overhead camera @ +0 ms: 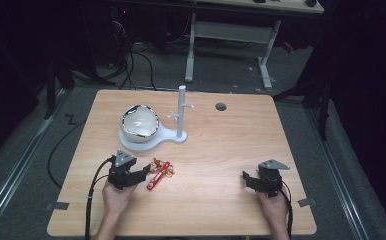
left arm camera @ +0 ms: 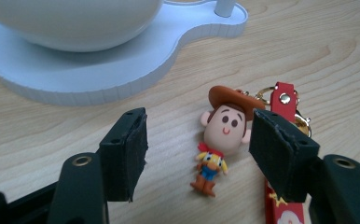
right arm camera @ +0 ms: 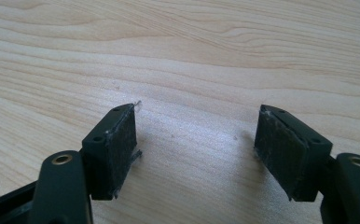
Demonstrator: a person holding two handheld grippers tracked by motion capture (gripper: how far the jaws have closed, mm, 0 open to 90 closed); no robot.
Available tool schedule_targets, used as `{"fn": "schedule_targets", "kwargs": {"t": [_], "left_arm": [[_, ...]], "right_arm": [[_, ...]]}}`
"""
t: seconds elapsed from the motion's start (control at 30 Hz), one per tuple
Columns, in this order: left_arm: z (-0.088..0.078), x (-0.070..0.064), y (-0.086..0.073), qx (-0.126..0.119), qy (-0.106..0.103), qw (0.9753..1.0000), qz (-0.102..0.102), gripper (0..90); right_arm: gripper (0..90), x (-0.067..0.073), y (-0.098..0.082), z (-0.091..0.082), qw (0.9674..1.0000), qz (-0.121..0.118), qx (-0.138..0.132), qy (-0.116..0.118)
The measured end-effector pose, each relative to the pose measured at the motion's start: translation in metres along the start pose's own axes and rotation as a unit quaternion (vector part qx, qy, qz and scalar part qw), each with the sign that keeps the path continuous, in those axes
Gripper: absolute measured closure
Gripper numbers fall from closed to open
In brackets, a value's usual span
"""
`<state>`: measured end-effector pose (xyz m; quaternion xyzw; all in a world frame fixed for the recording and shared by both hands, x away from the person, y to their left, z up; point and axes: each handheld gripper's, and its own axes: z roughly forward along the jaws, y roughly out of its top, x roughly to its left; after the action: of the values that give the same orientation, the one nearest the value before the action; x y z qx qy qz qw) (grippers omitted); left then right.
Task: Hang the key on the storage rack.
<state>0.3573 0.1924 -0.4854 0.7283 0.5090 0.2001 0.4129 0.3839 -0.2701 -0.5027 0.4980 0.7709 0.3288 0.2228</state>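
Approach seems the step in hand: left gripper [left arm camera: 192, 154], jaws spread, brackets the cowboy keychain [left arm camera: 220, 140] lying on the table [left arm camera: 308, 56] near the white stand [left arm camera: 99, 70]; next, probably closing on it. Right gripper [right arm camera: 194, 149] waits spread, empty.

Both hands enter from the bottom edge. The left gripper [overhead camera: 142, 172] sits lower left, fingers [left arm camera: 127, 151] spread wide; the right gripper [overhead camera: 246, 178] lower right, likewise spread.
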Motion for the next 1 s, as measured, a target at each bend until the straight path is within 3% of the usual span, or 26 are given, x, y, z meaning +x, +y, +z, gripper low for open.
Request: {"fn": "schedule_targets", "kwargs": {"t": [0.37, 0.67, 0.77, 0.9, 1.0], "left_arm": [[0.022, -0.002, 0.006, 0.018, -0.009, 0.9998, -0.002, 38.9], [0.026, -0.002, 0.005, 0.018, -0.02, 0.9996, -0.007, 39.0], [0.027, -0.003, 0.004, 0.022, -0.021, 0.9995, -0.003, 40.6], [0.033, -0.011, -0.001, 0.039, -0.026, 0.9987, 0.019, 43.8], [0.035, -0.012, -0.001, 0.038, -0.031, 0.9986, 0.018, 47.1]], "right_arm": [[29.8, 0.0, 0.0, 0.0, 1.0, 0.0, 0.0, 0.0], [29.8, 0.0, 0.0, 0.0, 1.0, -0.001, 0.0, 0.0], [29.9, 0.0, 0.0, 0.0, 1.0, -0.001, 0.0, 0.0], [29.8, 0.0, 0.0, 0.0, 1.0, 0.0, 0.0, 0.0], [29.9, 0.0, 0.0, 0.0, 1.0, -0.001, 0.0, 0.0]]}}
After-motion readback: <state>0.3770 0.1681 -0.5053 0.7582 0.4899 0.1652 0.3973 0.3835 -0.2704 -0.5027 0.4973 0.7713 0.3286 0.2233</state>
